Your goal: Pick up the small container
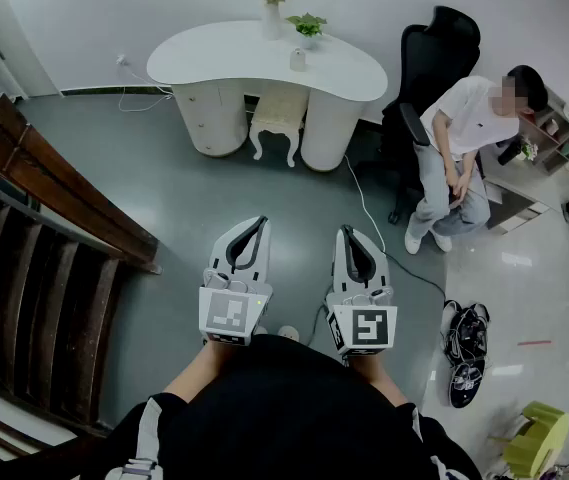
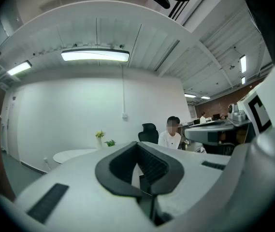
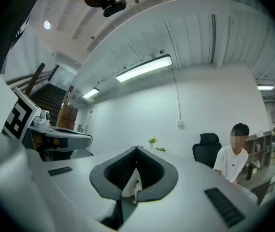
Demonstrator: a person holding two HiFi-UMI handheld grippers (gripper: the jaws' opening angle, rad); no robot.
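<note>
Small container (image 1: 297,59) stands on the white worktop (image 1: 214,58), well ahead of both sets of fingers and apart from them. It sits on the near side of a vase of yellow flowers (image 1: 273,8) and a potted plant (image 1: 309,28).

Left gripper (image 1: 261,220): fingers clenched, nothing between them. Right gripper (image 1: 346,230): fingers clenched, likewise empty. Both point level, side by side, above the grey floor (image 1: 214,198).

Bright ceiling strip light (image 2: 95,55), fisheye edges, blurred foreground
</note>
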